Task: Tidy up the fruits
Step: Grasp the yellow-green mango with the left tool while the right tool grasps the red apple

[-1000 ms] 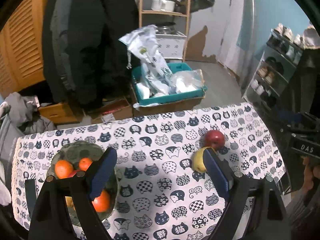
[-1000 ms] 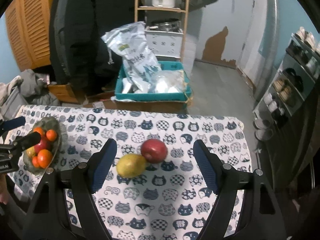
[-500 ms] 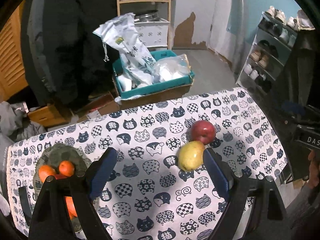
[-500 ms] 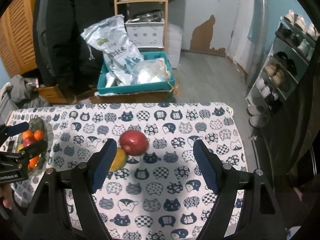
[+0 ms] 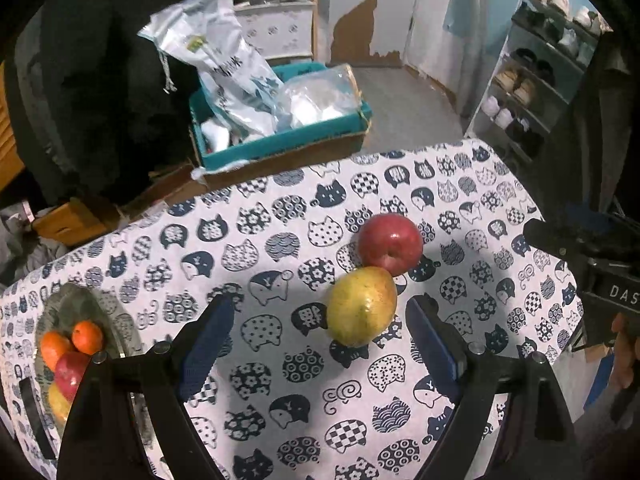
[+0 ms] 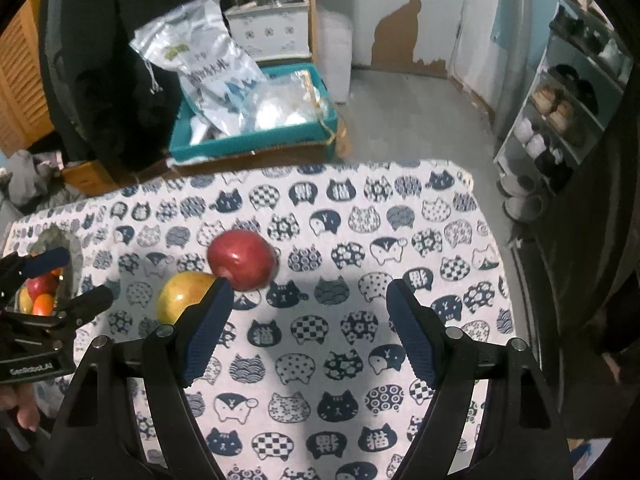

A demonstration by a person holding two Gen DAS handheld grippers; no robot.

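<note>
A red apple (image 5: 390, 244) and a yellow-green mango (image 5: 362, 306) lie touching on the cat-print tablecloth (image 5: 260, 240). My left gripper (image 5: 320, 320) hangs open above the cloth; the mango sits just ahead of its right finger, untouched. In the right wrist view the apple (image 6: 242, 258) and mango (image 6: 180, 296) lie at the tip of the left finger of my right gripper (image 6: 310, 300), which is open and holds nothing. A grey plate (image 5: 84, 308) at the left holds oranges, a red fruit and a yellow one. The left gripper (image 6: 72, 276) also shows over that plate.
Beyond the far table edge stands a teal crate (image 5: 280, 136) with plastic bags on a cardboard box. Dark coats hang at the back left. A shoe rack (image 5: 536, 80) stands at the right. A hand (image 6: 24, 404) shows at the lower left of the right wrist view.
Both grippers came down closer to the table. The apple and mango grew larger and drifted left in the right wrist view, and toward the middle in the left wrist view. Jaws stayed equally wide.
</note>
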